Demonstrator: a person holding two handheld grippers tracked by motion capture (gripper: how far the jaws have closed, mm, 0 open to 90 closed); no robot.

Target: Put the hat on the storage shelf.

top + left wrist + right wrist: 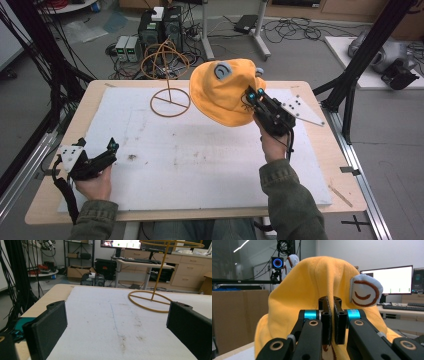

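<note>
A yellow plush hat (222, 90) with pale blue ears hangs in the air over the far right part of the table, held by its edge. My right gripper (254, 95) is shut on the hat (312, 282), its jaws pinching the fabric (331, 315) between them. A yellow wire stand (168, 75) with a ring base (150, 300) stands at the far middle of the white mat, left of the hat. My left gripper (111, 149) rests at the near left of the mat, open, with nothing between its jaws (115, 327).
The white foam mat (190, 150) covers most of the wooden table (45, 200). Black frame posts rise at the table's left and right sides. Cables and computer boxes sit on the floor beyond the far edge.
</note>
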